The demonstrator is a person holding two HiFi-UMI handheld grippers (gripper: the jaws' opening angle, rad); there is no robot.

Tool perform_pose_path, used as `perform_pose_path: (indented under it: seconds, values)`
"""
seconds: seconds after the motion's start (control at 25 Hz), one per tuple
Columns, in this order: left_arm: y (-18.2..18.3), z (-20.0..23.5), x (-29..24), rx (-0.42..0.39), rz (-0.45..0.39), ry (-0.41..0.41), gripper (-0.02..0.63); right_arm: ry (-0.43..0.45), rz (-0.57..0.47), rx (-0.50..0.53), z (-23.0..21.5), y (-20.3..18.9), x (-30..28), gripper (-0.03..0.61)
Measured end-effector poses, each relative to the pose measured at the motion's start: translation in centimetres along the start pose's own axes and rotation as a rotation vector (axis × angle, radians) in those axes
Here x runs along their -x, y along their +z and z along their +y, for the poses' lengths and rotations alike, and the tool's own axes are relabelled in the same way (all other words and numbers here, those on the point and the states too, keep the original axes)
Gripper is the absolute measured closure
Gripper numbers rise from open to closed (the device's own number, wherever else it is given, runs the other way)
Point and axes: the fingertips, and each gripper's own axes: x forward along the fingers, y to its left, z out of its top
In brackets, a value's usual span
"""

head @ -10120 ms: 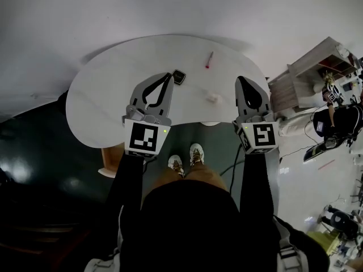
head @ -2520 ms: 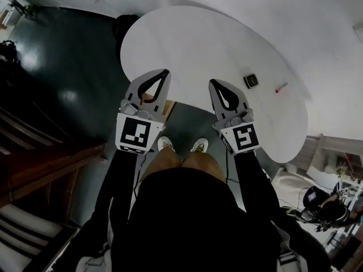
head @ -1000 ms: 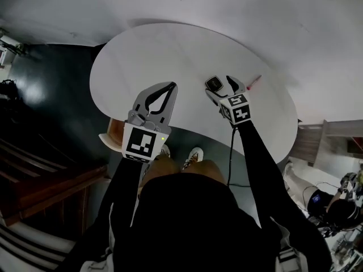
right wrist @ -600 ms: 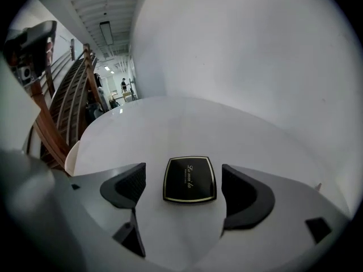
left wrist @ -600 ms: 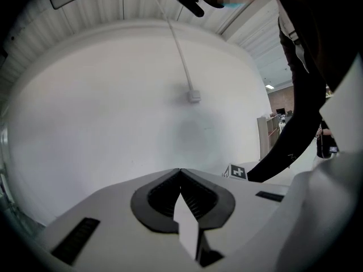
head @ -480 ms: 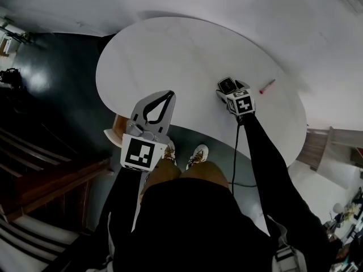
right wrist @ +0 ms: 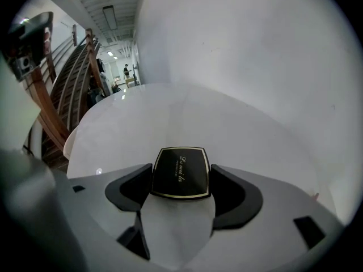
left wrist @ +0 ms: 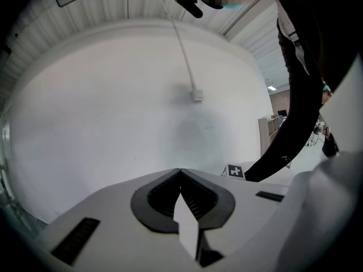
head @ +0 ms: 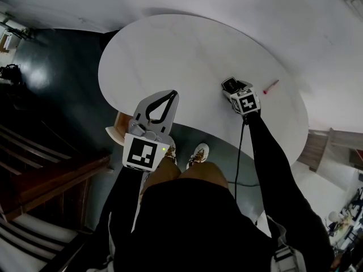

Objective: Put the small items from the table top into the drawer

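**K:** Where's the item?

**Op:** The small black square case with a gold rim (right wrist: 180, 173) lies flat on the white round table (head: 181, 55), near my right edge. My right gripper (right wrist: 180, 177) is clamped on it, with a pad against each of two opposite sides.

**K:** And the left?

**Op:** My left gripper (left wrist: 180, 174) has its jaws pressed together with nothing between them. It hangs off the near table edge, above a light wooden box (head: 116, 130) under the rim. I take that to be the drawer.

**K:** How will the case handle?

**Op:** I'd guess it's light and rigid, a hard shell. The lid is glossy and the corners are rounded, so it's likely slippery. It's thin too, so the pads have little side wall to bite on. I want the grip on the straight side walls, centred, and the case kept level. If it's a hinged compact, squeezing on the hinge line could pop it open.

**K:** Any text on it?

**Op:** There's gold script on the lid that starts with "La". I can't read the rest reliably, and the smaller line under it is illegible.

**K:** Anything else on the table?

**Op:** A thin red stick-shaped item (head: 270, 86), just to the right of the gripper. It's too small to identify.
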Motion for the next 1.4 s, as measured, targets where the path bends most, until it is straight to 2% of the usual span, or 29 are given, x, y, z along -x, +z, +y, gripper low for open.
perform_pose_path:
  seconds: [0.2, 0.32, 0.6, 0.72, 1.0, 1.12, 1.4]
  values:
    - [0.5, -0.1, 0.0, -0.002, -0.019, -0.014, 0.598, -0.021, -0.108, 0.009, 1.0, 2.6, 3.0, 0.236]
    - [1.1, 0.0, -0.2, -0.034, -0.023, -0.015, 0.598, -0.027, -0.213, 0.005, 1.9, 5.4, 6.3, 0.236]
    - [2.7, -1.2, -0.6, -0.034, -0.084, -0.034, 0.598, -0.052, -0.418, 0.051, 5.0, 10.0, 15.5, 0.236]
    - [3.6, -1.9, -0.8, -0.043, -0.106, -0.043, 0.598, -0.056, -0.49, 0.074, 6.8, 10.8, 19.4, 0.236]
    - [4.7, -3.8, -0.8, -0.063, -0.137, -0.061, 0.598, -0.077, -0.624, 0.062, 10.3, 10.6, 26.8, 0.236]
    - [5.1, -4.4, -0.9, -0.07, -0.145, -0.066, 0.598, -0.07, -0.713, 0.043, 11.1, 11.1, 30.2, 0.236]
    - [4.7, -3.7, -0.4, -0.059, -0.134, -0.035, 0.598, -0.031, -0.747, 0.075, 12.2, 12.8, 30.8, 0.236]
